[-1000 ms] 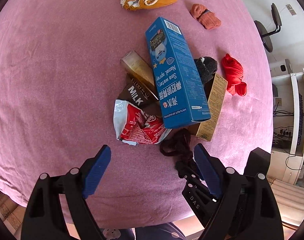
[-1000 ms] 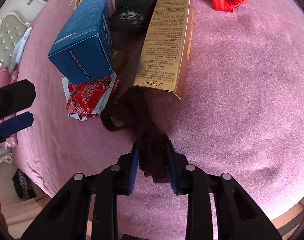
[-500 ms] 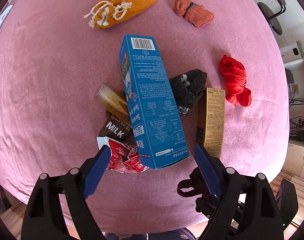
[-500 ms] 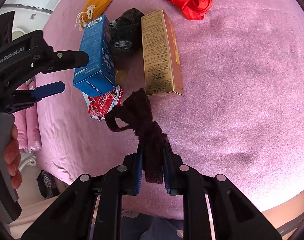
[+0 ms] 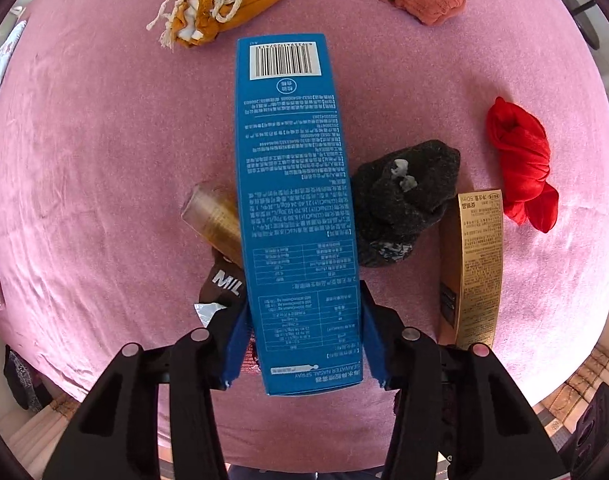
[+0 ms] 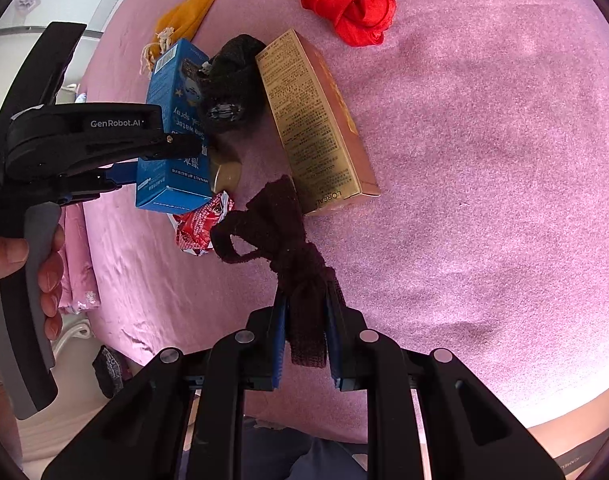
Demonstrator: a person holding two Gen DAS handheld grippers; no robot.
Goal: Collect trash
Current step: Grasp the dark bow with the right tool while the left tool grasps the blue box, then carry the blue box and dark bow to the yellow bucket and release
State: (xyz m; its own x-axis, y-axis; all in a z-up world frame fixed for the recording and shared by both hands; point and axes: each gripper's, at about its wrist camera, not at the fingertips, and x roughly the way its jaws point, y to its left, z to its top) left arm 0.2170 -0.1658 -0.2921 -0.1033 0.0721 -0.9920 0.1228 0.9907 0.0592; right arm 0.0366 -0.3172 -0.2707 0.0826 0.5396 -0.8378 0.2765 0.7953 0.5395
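Now the left gripper [image 5: 302, 334] has come down over the pile and its jaws have just been closing onto the blue box [image 5: 294, 200], pads against both sides; the right gripper [image 6: 304, 338] still pinches the dark stocking [image 6: 292, 264] above the cloth [image 6: 484, 200]; lifting the box looks next.

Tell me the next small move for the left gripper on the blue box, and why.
Probably lift the blue box straight up. The left gripper has just been closing, and its jaws now press both sides of the box's near end. The box lies over a gold tube and beside a dark sock, so dragging it sideways could scatter them. The right gripper holds a dark rag.
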